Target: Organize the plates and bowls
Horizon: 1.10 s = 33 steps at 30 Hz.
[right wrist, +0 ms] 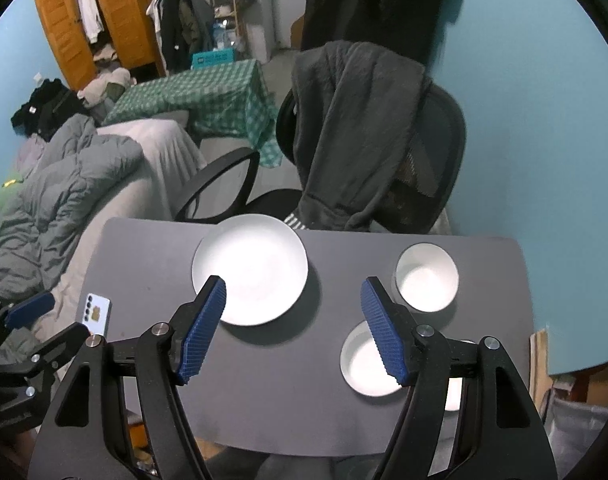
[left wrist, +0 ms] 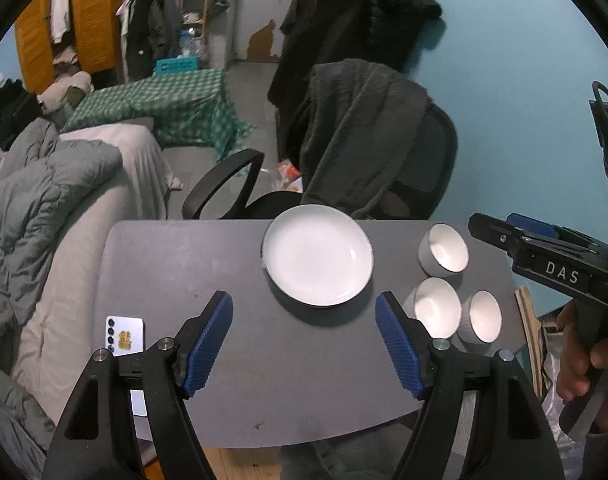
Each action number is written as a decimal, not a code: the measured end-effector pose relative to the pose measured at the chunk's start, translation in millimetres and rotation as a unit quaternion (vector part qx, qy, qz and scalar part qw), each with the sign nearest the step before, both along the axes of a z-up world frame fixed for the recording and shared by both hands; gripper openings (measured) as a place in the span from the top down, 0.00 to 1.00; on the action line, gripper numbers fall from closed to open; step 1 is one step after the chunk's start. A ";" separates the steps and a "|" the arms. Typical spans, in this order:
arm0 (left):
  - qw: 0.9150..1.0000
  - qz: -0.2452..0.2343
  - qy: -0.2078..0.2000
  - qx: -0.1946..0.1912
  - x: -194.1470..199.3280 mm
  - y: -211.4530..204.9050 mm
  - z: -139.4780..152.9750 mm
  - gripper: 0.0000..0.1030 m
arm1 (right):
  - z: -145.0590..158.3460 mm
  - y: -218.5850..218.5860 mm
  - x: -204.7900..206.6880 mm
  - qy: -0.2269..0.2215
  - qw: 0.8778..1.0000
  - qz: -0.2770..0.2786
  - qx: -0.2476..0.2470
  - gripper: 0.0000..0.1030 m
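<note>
A white plate [left wrist: 317, 256] [right wrist: 250, 270], with a second rim showing under it, lies at the far middle of the grey table [left wrist: 176, 264]. Three white bowls stand to its right: a far one [left wrist: 444, 248] [right wrist: 427, 278] and two near ones [left wrist: 438, 307] [left wrist: 482, 316]. My left gripper [left wrist: 304, 298] hovers open above the table, just in front of the plate, with nothing between its blue pads. My right gripper [right wrist: 293, 281] also hangs open and empty, between the plate and the bowls. One near bowl [right wrist: 364, 364] is partly covered by its right finger, which hides most of the third.
A phone [left wrist: 124, 336] lies at the table's left edge. Behind the table stands an office chair draped with a dark garment [left wrist: 368, 132]. A bed with grey bedding [left wrist: 44, 208] lies along the left. A hand [left wrist: 576, 356] holds the right gripper's handle.
</note>
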<state>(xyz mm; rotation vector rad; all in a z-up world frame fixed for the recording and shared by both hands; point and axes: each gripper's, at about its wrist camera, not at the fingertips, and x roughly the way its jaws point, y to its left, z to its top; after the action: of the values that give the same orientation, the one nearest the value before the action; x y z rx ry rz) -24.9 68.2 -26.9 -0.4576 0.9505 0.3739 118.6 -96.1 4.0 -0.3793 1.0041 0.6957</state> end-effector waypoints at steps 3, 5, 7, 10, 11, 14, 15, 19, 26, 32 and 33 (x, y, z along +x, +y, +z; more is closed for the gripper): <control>1.000 -0.012 -0.006 0.000 -0.1 -6.7 5.4 0.27 | 9.0 -7.7 -6.7 -0.010 1.000 -0.005 0.006 0.32; 1.000 -0.016 -0.010 0.000 -0.2 -10.5 8.4 0.27 | 14.2 -13.0 -10.3 -0.018 1.000 -0.008 0.007 0.32; 1.000 -0.020 -0.017 0.005 -0.4 -15.1 13.2 0.27 | 18.0 -19.0 -13.5 -0.024 1.000 -0.011 0.006 0.32; 0.999 -0.026 -0.022 0.010 1.5 -21.9 19.9 0.27 | 22.1 -29.5 -15.8 -0.020 0.999 -0.023 0.012 0.32; 0.999 -0.026 -0.022 0.011 1.7 -22.6 21.0 0.27 | 22.7 -32.1 -16.1 -0.020 0.999 -0.027 0.013 0.32; 0.999 -0.035 -0.026 0.004 2.9 -27.8 23.1 0.27 | 24.7 -41.9 -17.3 -0.017 0.999 -0.038 0.013 0.31; 0.999 -0.039 -0.028 0.002 3.8 -30.0 23.3 0.27 | 24.5 -45.2 -17.3 -0.015 0.999 -0.043 0.012 0.31; 0.998 -0.062 -0.029 -0.005 8.9 -38.2 23.0 0.27 | 24.1 -60.9 -16.4 -0.010 0.998 -0.059 0.010 0.31; 0.995 -0.092 -0.020 -0.033 21.2 -53.0 15.4 0.27 | 22.2 -88.3 -15.5 -0.009 0.996 -0.094 0.002 0.31; 0.992 -0.121 -0.019 -0.035 33.6 -67.8 19.5 0.27 | 20.3 -114.4 -9.6 -0.004 0.992 -0.127 -0.001 0.31; 0.991 -0.124 -0.018 -0.035 36.3 -69.5 19.2 0.27 | 19.7 -119.1 -7.7 -0.003 0.991 -0.132 -0.002 0.31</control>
<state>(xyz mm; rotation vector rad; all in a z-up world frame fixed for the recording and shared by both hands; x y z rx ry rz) 11.5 -1.2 -7.7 -0.4018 0.9756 0.1072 110.8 -215.3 23.7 -0.2461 1.0274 0.4542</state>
